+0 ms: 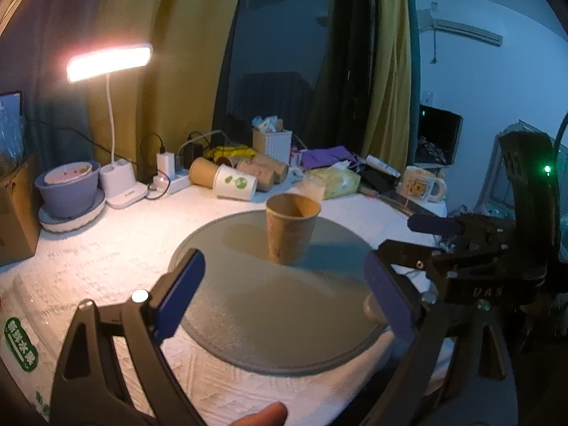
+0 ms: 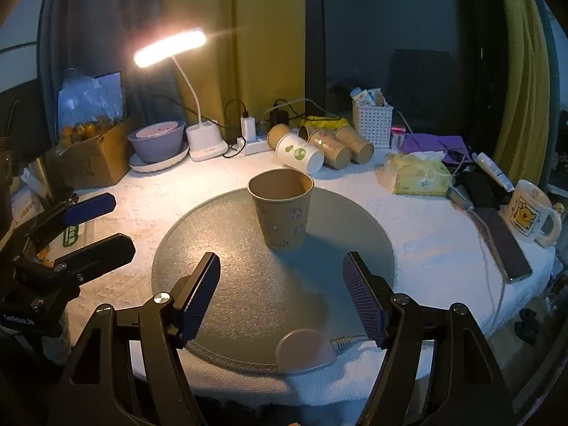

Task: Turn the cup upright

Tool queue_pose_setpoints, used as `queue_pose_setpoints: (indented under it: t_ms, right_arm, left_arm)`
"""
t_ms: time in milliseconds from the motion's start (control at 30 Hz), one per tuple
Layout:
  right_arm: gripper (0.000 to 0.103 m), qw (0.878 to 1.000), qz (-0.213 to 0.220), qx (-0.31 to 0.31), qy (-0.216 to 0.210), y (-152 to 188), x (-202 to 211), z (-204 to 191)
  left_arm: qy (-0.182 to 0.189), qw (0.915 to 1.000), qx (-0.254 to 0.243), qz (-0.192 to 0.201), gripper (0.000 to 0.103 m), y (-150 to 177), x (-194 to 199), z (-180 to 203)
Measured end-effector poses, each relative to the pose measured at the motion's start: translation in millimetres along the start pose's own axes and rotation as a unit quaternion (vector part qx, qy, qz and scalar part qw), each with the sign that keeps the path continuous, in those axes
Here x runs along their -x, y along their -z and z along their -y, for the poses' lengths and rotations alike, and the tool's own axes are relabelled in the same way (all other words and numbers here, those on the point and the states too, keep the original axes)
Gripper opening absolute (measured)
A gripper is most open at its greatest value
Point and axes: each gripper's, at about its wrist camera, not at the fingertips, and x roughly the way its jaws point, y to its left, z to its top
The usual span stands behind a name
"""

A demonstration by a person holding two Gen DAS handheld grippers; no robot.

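Note:
A brown paper cup (image 1: 293, 228) stands upright, mouth up, on a round grey mat (image 1: 248, 301). It also shows in the right wrist view (image 2: 282, 209), on the same mat (image 2: 230, 284). My left gripper (image 1: 284, 280) is open and empty, a little short of the cup. My right gripper (image 2: 280, 273) is open and empty, also just short of the cup. The right gripper shows at the right edge of the left wrist view (image 1: 426, 241), and the left gripper at the left edge of the right wrist view (image 2: 96, 223).
Several paper cups (image 2: 319, 149) lie on their sides at the back by a power strip (image 2: 254, 145). A lit desk lamp (image 2: 170, 48), purple bowl (image 2: 158, 140), cardboard box (image 2: 92, 159), white basket (image 2: 372, 122), tissue pack (image 2: 419, 175), phone (image 2: 504, 241) and mug (image 2: 530, 214) ring the mat.

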Motion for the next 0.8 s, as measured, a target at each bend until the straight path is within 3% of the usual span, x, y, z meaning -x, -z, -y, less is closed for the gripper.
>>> queue_pose_setpoints:
  t_ms: [800]
  right_arm:
    - [0.075, 0.997, 0.078, 0.017, 0.023, -19.2, 76.3, -12.7]
  left_arm:
    - [-0.011, 0.9967, -0.01, 0.08, 0.092, -23.5, 50.0, 19.4]
